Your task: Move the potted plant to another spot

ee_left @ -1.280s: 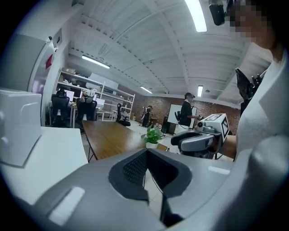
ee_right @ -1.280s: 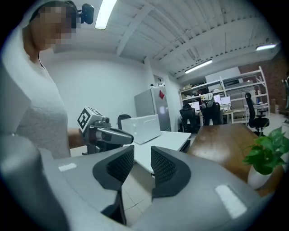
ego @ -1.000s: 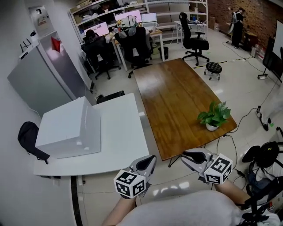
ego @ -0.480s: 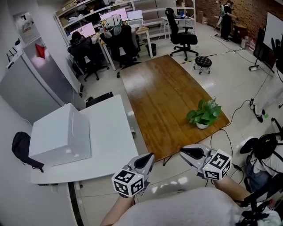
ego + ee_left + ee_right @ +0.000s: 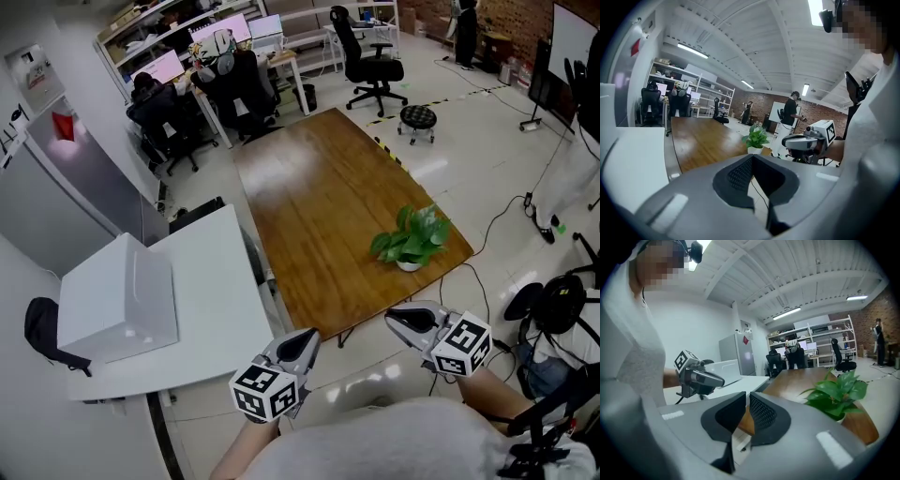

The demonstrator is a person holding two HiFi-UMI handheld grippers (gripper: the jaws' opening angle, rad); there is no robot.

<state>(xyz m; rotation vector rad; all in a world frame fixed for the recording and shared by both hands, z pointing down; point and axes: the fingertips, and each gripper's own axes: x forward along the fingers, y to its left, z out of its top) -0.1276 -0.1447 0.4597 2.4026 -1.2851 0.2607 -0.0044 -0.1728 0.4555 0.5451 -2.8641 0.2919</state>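
White pot [image 5: 409,266] holds a leafy green plant [image 5: 411,236] on the wooden table [image 5: 309,187].

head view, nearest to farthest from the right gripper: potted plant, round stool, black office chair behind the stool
1. potted plant, on the table's near right corner, just ahead of the right gripper.
2. round stool, off the table's far right side.
3. black office chair, behind the stool.
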